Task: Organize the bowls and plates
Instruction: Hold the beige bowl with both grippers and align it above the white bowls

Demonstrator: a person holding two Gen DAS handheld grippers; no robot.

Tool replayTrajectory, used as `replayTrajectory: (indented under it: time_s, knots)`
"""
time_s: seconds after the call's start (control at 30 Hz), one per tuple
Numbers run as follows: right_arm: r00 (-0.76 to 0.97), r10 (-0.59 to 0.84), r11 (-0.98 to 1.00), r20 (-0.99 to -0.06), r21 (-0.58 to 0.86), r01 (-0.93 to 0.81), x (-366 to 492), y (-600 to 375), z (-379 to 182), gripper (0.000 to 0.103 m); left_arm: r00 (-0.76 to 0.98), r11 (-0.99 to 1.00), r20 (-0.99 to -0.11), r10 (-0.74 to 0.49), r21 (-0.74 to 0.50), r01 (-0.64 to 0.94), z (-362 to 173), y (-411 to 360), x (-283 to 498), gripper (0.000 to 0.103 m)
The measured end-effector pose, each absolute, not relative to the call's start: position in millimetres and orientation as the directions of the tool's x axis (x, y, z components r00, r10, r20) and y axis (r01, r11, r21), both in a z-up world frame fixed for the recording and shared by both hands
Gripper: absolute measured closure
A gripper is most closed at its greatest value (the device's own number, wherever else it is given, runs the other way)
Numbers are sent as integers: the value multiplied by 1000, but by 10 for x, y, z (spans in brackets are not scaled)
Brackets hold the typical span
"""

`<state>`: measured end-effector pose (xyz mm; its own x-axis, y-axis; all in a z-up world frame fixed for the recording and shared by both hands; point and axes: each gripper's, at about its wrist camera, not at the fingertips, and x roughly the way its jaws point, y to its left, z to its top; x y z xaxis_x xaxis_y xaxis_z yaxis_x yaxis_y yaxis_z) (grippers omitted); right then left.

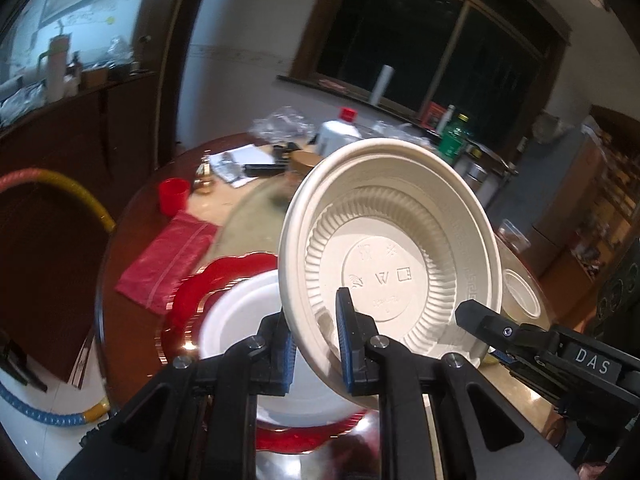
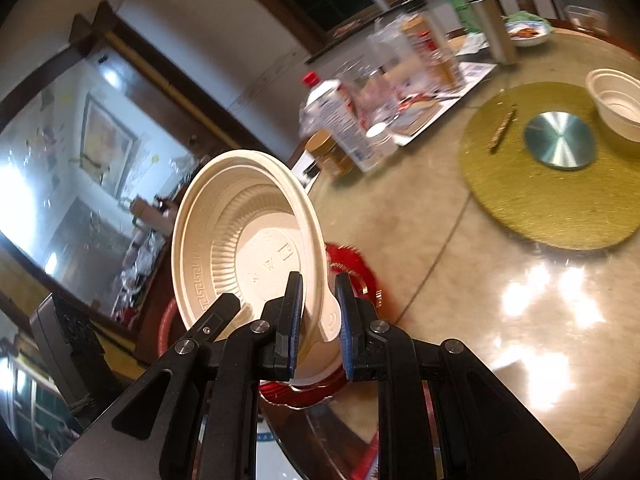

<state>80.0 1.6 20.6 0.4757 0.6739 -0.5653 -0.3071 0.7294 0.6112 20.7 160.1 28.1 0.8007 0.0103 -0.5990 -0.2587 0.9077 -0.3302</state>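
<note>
The left gripper (image 1: 316, 332) pinches the near rim of a cream bowl (image 1: 390, 248), tilted so its ribbed inside faces the camera; the right gripper (image 1: 480, 330) grips the bowl's rim lower right; below sits a white plate (image 1: 236, 316) on a red scalloped plate (image 1: 188, 300); a red cloth (image 1: 168, 260) lies left on the table (image 1: 132, 320)

Two black grippers are showing: the left gripper (image 1: 316, 344) and the right gripper (image 2: 318, 328), each gripping the same cream ribbed bowl (image 1: 394, 248). One more cream bowl (image 2: 618, 102) is sitting apart on the bench (image 2: 420, 240), so two cream bowls are showing. One white plate (image 1: 236, 316) is lying on one red scalloped plate (image 1: 188, 308). One red cup (image 1: 173, 195), one red cloth (image 1: 170, 258), one gold round mat (image 2: 532, 204) and one round metal disc (image 2: 559, 140) are also lying there.
</note>
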Motion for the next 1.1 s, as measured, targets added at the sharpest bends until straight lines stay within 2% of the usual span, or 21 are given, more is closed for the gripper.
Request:
replayTrajectory:
  time_s: [0.37, 1.1]
  knots:
    - [420, 673, 739, -609, 572, -356, 840, 470, 136, 87, 784, 886, -619, 54, -333, -324, 183, 1890, 91, 86]
    - [380, 628, 776, -679, 511, -369, 831, 656, 34, 87, 751, 884, -658, 60, -315, -347, 29, 1986, 55, 85]
